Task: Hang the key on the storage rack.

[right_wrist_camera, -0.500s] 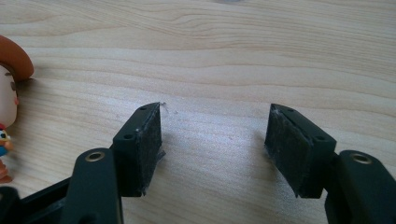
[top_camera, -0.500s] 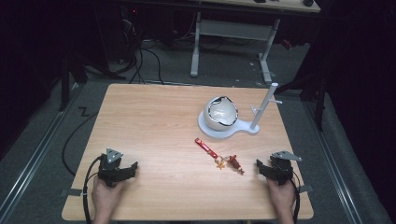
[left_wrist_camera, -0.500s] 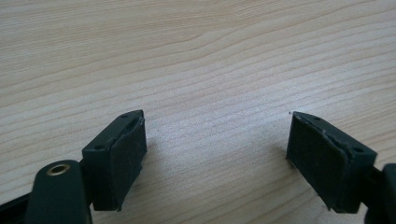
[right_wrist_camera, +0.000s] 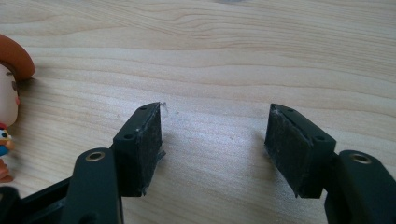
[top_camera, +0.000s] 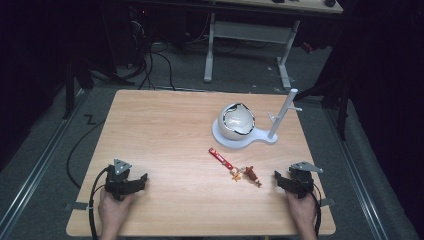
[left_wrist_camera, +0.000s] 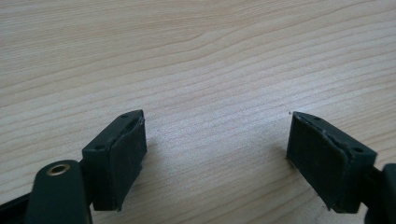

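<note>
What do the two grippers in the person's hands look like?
Both the left gripper and the right gripper are black, each with two blocky jaws that have flat dark pads. A grey three-cornered plate sits on top of each, and a black cable trails back past the hand. No sleeves are visible.

Far right on the wooden table [top_camera: 165,130], a flat white base [top_camera: 241,143] carries a white ball-shaped shell [top_camera: 237,121] with dark jagged openings. On the base's right end a white post [top_camera: 282,112] leans slightly, short pegs on it. Beyond the table, black cables [top_camera: 150,60] cross the grey floor beside a white desk frame [top_camera: 247,32].
</note>
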Action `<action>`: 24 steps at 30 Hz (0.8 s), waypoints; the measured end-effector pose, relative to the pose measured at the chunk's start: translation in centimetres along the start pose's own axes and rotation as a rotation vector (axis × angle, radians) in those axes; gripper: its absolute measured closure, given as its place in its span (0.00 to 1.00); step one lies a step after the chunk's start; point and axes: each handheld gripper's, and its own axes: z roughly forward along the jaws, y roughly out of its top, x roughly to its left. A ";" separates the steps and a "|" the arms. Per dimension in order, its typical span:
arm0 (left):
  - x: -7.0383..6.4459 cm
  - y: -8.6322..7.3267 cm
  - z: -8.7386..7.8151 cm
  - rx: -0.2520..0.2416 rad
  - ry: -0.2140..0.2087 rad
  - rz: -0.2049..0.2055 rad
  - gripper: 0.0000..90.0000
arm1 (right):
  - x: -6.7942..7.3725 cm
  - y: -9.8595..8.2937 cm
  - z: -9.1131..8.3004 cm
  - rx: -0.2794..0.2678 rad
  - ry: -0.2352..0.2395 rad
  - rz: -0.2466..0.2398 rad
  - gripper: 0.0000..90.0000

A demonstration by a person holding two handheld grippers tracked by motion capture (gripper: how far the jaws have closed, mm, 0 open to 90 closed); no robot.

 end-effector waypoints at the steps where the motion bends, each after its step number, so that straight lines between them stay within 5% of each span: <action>1: 0.0 0.0 0.0 0.000 0.000 0.000 0.23 | 0.0 0.0 0.0 0.000 -0.001 0.001 0.41; 24: 0.0 0.0 0.0 0.000 0.000 0.000 0.23 | 0.0 -0.1 -0.4 -0.002 0.014 0.016 0.53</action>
